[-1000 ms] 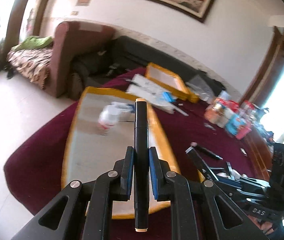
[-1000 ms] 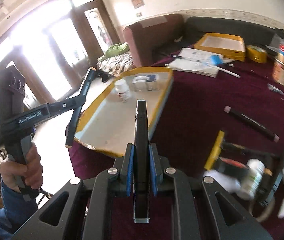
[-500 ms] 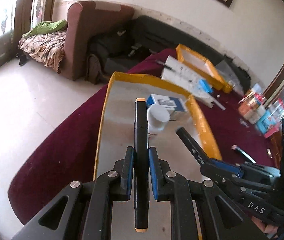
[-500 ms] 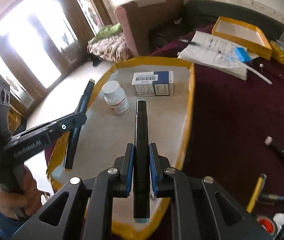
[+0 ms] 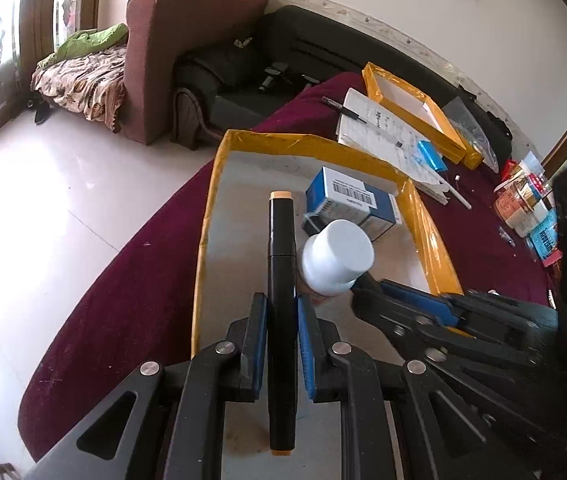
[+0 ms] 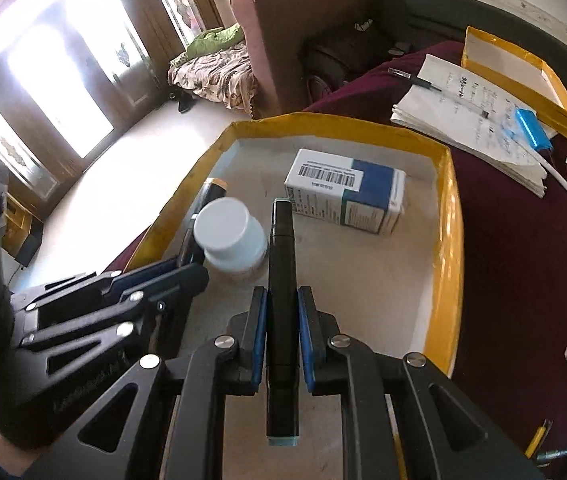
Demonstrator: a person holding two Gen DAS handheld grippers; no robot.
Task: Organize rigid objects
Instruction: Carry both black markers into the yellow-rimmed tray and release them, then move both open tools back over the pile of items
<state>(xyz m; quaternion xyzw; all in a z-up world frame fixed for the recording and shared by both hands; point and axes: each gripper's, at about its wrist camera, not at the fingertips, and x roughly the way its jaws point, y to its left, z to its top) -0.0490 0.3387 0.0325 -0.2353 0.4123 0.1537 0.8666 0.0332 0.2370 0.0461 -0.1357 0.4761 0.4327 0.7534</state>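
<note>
The left tool (image 5: 281,344) is clamped on a black marker with orange caps (image 5: 281,280), and the right tool (image 6: 281,336) is clamped on a black marker with teal caps (image 6: 281,280); both hang tilted down over the near part of the tray (image 6: 449,240). The step in hand looks like laying both markers in the tray. To do it well, lower each until it lies flat on the tray floor before letting go, set them parallel, and keep clear of the bottle (image 6: 231,236), which stands just ahead between the two tools. The markers are smooth, hard cylinders and would likely roll. The bottle is round white plastic with a wide cap. Beyond it lies a blue-and-white carton (image 6: 347,192) with a barcode, flat-sided. The tray has a pale matte floor and glossy yellow taped walls, on a maroon cloth table (image 6: 523,260)
</note>
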